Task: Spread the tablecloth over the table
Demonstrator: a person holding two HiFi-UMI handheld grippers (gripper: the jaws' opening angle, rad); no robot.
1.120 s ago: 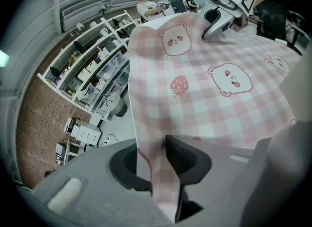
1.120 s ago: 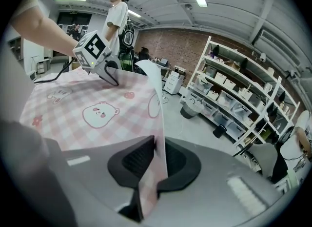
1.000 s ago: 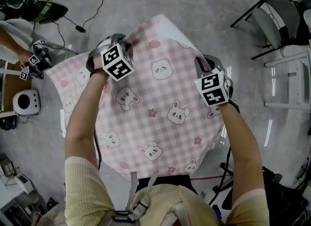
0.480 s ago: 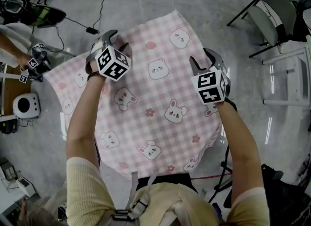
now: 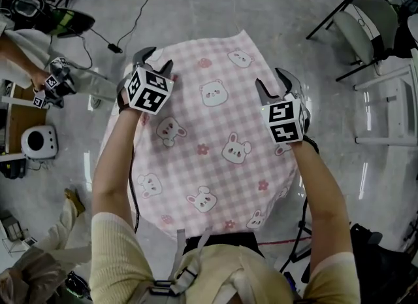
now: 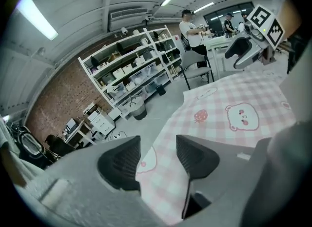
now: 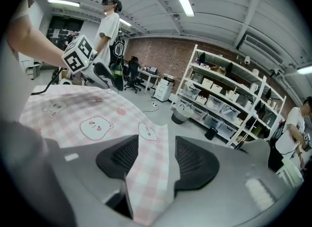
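We cannot see the table, wholly hidden beneath the tablecloth (image 5: 215,139), whose near edge our shoulders cut off; the cloth lies flat, long axis running away from us; the left gripper (image 5: 153,59) has just eased its jaws inward, the right gripper (image 5: 271,79) has just opened; both stand released, cloth loose in each gap.

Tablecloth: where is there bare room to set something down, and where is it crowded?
Free: the middle of the tablecloth, between the left gripper and right gripper, back to its near edge. Crowded: both side edges, where just-opened jaws straddle cloth.
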